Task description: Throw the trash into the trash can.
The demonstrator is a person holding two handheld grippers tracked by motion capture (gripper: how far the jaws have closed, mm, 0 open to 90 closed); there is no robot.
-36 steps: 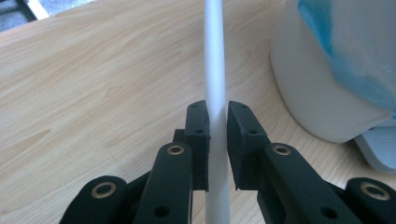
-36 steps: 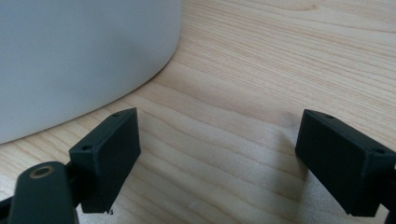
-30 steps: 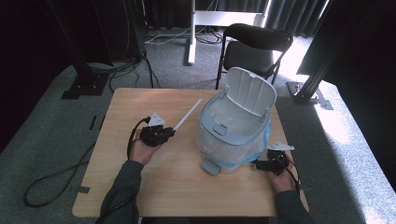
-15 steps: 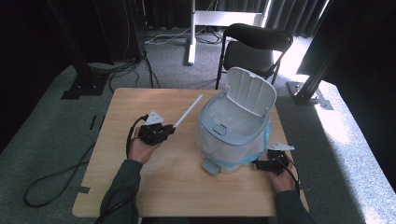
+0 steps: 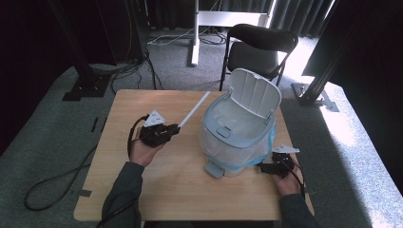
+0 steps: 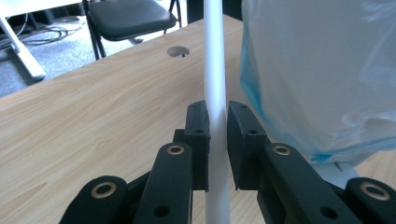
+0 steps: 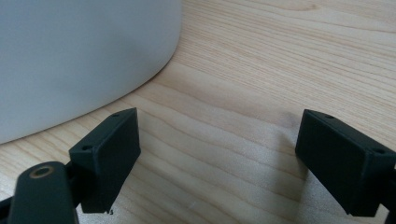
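Observation:
A white bin (image 5: 240,137) with its lid up and a clear, blue-edged liner bag (image 6: 322,70) stands on the wooden table (image 5: 142,190). My left gripper (image 5: 175,128) is shut on a long white stick (image 5: 194,110) that points toward the table's far side, just left of the bin. In the left gripper view the white stick (image 6: 215,70) runs straight up between the closed jaws of my left gripper (image 6: 218,140). My right gripper (image 5: 262,167) rests low on the table at the bin's right base, open, nothing between its jaws; the white bin wall (image 7: 74,51) is close by my right gripper (image 7: 219,154).
A black chair (image 5: 261,40) stands behind the table's far edge. A round cable hole (image 6: 178,51) lies in the tabletop beyond the stick. Cables and stand bases lie on the grey floor around the table. Bare wood spreads across the table's left and front.
The left gripper and its white stick have shifted slightly; the right gripper and bin have stayed put.

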